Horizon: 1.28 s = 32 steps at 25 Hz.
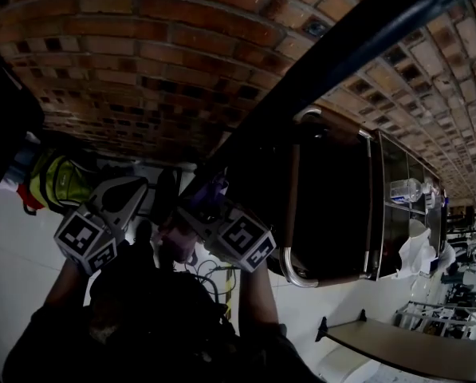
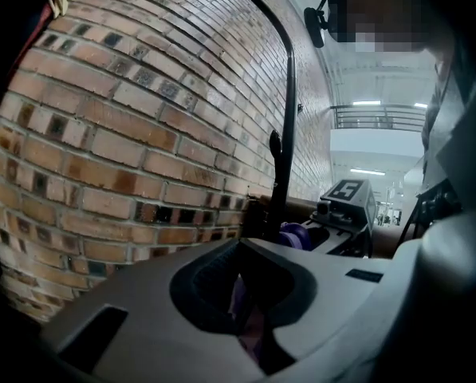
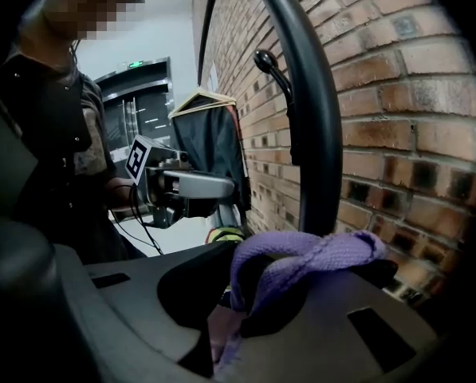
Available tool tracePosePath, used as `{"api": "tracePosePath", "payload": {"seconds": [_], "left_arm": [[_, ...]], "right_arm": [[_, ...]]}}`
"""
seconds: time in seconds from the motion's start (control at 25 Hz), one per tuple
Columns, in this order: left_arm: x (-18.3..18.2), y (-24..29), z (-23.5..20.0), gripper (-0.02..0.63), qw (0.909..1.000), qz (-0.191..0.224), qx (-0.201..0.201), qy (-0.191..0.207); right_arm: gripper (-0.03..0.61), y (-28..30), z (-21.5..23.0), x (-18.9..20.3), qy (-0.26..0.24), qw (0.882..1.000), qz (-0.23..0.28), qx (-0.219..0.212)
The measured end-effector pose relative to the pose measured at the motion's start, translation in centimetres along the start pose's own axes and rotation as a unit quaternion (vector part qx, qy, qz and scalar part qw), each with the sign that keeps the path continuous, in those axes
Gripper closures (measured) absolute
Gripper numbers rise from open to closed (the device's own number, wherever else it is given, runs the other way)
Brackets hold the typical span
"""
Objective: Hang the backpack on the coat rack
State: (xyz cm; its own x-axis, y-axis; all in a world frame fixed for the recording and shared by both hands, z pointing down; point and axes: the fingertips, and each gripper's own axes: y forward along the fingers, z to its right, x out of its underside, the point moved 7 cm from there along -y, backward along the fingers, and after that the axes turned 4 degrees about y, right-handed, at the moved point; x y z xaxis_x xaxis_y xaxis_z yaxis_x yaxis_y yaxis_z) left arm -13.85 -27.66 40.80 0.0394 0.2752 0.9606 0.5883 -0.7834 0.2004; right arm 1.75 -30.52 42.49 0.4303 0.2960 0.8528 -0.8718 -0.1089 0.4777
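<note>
Brick wall [image 1: 142, 54] behind, black coat rack pole [image 3: 313, 134] upright against it | right gripper [image 3: 234, 294] jaws clamped on backpack's purple strap loop [image 3: 317, 258], loop bulging ahead of jaws, just before pole | left gripper [image 2: 239, 282] jaws pinched on same strap, beside | hook [image 3: 269, 64] above and beyond right jaws: loop likely needs raising over it

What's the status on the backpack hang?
Left gripper, right gripper shut on purple strap. Strap beside rack pole, below hook, not hung. Hook bare.

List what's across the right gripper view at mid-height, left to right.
person → left gripper → rack pole → brick wall. The dark garment hanging behind the left gripper overlaps it, so it is left out.
</note>
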Motion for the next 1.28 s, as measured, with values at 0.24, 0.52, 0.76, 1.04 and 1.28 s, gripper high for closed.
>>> {"api": "tracePosePath", "payload": {"seconds": [0.24, 0.52, 0.76, 1.04, 1.28], "left_arm": [[0.4, -0.2, 0.2, 0.574, 1.0, -0.001, -0.002, 0.001], [1.1, -0.4, 0.9, 0.574, 1.0, -0.007, -0.002, 0.0], [1.3, -0.5, 1.9, 0.574, 1.0, -0.008, 0.002, 0.001], [2.0, -0.8, 2.9, 0.574, 0.9999, -0.014, 0.004, 0.004], [2.0, -0.5, 3.5, 0.574, 0.9999, -0.014, 0.0, 0.007]], "right_arm": [[0.557, 1.5, -0.3, 2.5, 0.014, 1.0, -0.016, 0.007], [0.557, 1.7, 0.0, 3.9, 0.062, 0.997, 0.032, 0.031], [0.554, 1.8, 0.5, 4.8, 0.082, 0.991, 0.073, 0.082], [0.462, 1.2, 1.0, 6.3, 0.091, 0.98, 0.104, 0.145], [0.399, -0.5, 0.9, 7.7, 0.086, 0.976, 0.099, 0.176]]}}
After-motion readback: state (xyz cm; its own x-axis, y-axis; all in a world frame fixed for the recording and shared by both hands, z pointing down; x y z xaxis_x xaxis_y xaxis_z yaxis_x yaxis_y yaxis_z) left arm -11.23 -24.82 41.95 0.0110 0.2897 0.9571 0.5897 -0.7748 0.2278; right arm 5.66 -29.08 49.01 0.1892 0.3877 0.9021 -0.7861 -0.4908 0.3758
